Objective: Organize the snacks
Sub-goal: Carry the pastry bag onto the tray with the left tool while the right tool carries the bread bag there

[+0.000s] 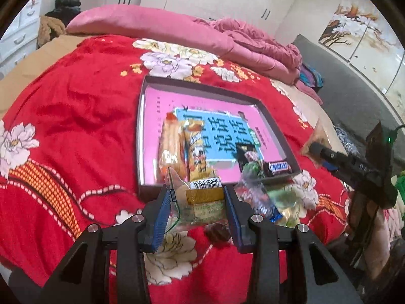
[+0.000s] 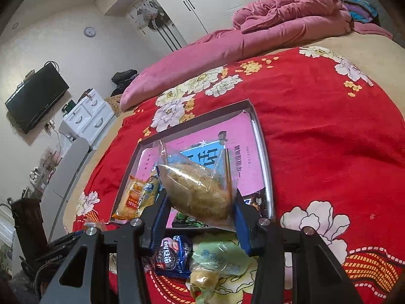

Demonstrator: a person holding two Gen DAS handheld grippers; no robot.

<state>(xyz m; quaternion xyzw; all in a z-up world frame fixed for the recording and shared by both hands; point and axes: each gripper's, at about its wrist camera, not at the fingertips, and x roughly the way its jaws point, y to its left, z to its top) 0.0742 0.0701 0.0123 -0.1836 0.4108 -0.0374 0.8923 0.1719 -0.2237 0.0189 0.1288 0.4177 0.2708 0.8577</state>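
My left gripper is shut on a clear-wrapped pastry with a barcode label and a gold band, held just in front of the near edge of the grey tray. In the tray lie two orange and yellow packets at the left, and a Snickers bar beside a dark packet at the right. My right gripper is shut on a clear bag of brown floss pastry, held above the near part of the tray. The same bag shows at the right in the left wrist view.
Loose snacks lie on the red flowered blanket before the tray: a blue cookie packet, a pale green packet and a small brown sweet. A pink quilt is heaped behind the tray. The bed edge falls away at right.
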